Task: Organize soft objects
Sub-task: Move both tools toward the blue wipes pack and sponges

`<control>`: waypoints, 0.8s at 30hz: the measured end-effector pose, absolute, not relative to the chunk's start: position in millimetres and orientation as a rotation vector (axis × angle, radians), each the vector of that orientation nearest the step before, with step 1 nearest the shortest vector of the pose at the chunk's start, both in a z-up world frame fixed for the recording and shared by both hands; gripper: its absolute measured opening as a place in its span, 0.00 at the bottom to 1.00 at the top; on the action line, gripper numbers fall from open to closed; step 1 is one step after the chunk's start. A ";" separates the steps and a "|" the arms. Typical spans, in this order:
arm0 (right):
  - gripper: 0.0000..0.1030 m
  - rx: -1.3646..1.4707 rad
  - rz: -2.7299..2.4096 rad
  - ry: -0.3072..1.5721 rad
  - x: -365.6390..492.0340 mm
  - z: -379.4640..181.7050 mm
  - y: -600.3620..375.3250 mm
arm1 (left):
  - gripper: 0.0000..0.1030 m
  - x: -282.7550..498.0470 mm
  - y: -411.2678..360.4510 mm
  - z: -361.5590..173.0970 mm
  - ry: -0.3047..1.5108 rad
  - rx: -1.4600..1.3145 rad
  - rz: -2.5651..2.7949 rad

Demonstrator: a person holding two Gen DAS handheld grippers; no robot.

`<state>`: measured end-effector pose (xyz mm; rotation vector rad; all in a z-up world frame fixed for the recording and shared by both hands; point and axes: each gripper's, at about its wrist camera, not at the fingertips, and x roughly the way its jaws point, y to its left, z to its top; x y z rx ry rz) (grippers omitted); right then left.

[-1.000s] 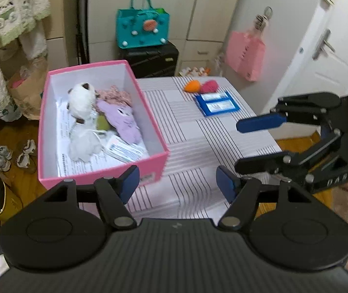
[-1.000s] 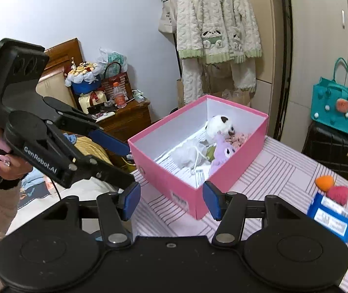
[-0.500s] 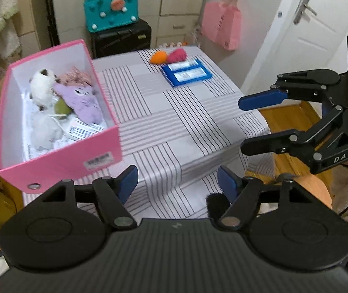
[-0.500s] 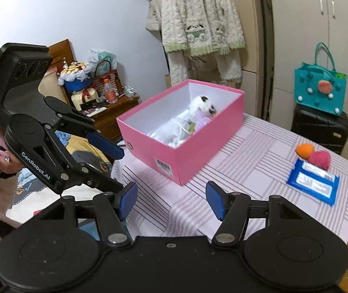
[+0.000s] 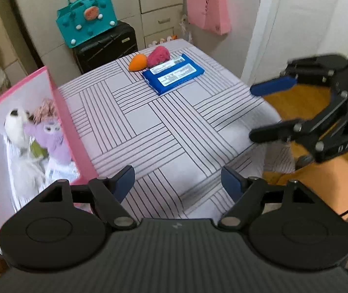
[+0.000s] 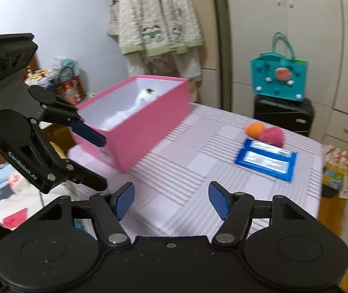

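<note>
Nearest to me, both grippers hang over the near edge of the tabletop (image 5: 174, 131) with nothing in them: the left gripper (image 5: 177, 182) has its fingers spread wide, and so does the right gripper (image 6: 169, 200), which I'd guess means they are between pickups. To the left sits one pink box (image 5: 61, 112), open-topped so toys can be dropped in; it already holds a white plush (image 5: 15, 127), a purple plush (image 5: 51, 136) and at least one more pinkish one behind, the rest too jumbled to count. Farther off lies one blue packet (image 5: 172, 73), and just beyond it, touching each other, one orange toy (image 5: 137, 62) and one pink toy (image 5: 159, 55), probably next to be boxed.
</note>
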<state>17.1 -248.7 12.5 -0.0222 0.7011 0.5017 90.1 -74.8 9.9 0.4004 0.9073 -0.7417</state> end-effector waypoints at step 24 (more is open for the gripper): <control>0.90 -0.084 0.300 0.512 81.1 -71.1 -338.4 | 0.92 196.3 -134.8 -41.4 0.848 0.091 -0.692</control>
